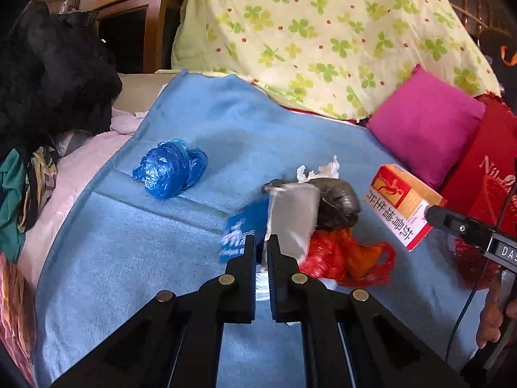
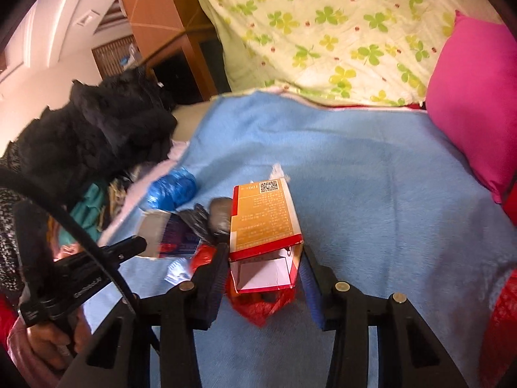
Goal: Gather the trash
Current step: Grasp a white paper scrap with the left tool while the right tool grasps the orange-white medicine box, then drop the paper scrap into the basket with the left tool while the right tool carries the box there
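Orange carton [image 2: 263,223], long axis running up-frame, open end toward us, sits clamped in our right gripper [image 2: 263,258]; left gripper [image 1: 261,249] pinches blue-grey packet [image 1: 290,216].

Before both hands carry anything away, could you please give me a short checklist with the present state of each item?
1. Left gripper shut on the blue and silver packet: ok.
2. Right gripper shut on the orange box: ok.
3. Box flap closed: not ok, its near end gapes.
4. Blue plastic bag collected: not ok, it lies on the blue blanket.
5. Red plastic bag collected: not ok.
6. Trash bin located: cannot tell.
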Tool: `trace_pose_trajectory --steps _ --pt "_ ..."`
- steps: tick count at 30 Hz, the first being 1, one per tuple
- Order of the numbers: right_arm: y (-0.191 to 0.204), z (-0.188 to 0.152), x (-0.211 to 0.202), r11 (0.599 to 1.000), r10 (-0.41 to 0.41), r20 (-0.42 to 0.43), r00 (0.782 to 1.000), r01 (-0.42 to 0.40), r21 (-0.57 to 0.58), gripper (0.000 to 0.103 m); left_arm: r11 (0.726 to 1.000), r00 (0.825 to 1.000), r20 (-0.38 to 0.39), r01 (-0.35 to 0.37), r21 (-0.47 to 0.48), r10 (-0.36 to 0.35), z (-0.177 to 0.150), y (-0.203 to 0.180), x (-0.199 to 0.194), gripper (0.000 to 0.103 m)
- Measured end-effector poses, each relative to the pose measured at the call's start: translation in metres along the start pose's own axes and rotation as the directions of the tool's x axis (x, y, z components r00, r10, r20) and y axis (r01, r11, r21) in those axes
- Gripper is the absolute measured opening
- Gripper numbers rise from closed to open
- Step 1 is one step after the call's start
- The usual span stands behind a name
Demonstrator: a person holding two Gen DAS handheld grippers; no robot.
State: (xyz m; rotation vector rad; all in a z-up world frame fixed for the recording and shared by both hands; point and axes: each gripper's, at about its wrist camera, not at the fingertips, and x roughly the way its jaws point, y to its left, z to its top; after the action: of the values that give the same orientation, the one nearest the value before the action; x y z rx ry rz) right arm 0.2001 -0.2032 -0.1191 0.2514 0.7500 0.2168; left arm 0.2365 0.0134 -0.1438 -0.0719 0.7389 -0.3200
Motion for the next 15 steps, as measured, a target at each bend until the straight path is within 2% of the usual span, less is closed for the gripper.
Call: trace_pose_trajectory --steps 5,9,11,15 --pt "-0.001 -0.004 -0.035 1.0 0.011 0.066 0.998 -0.01 -0.015 0.046 1.0 1.0 0.025 0.009 0.029 -0.01 -0.003 -0.012 -0.018 0.007" --pt "-0.006 -0.01 -0.065 0.999 -0.017 0.128 0.992 0.02 -0.027 0.046 0.998 0.999 0.049 -0.003 0.062 0.0 -0.01 -0.035 -0.034 0.007" --pt "-0.011 -0.015 -0.081 0.999 -0.024 0.163 0.986 0.027 -0.017 0.046 0.998 0.999 0.048 0.007 0.056 -0.01 -0.014 -0.045 -0.039 0.007" --pt "-0.024 -0.026 -0.115 0.999 -0.032 0.23 0.973 0.028 0.018 0.046 0.995 1.0 0.018 0.019 0.102 -0.021 -0.017 -0.081 -0.045 0.007"
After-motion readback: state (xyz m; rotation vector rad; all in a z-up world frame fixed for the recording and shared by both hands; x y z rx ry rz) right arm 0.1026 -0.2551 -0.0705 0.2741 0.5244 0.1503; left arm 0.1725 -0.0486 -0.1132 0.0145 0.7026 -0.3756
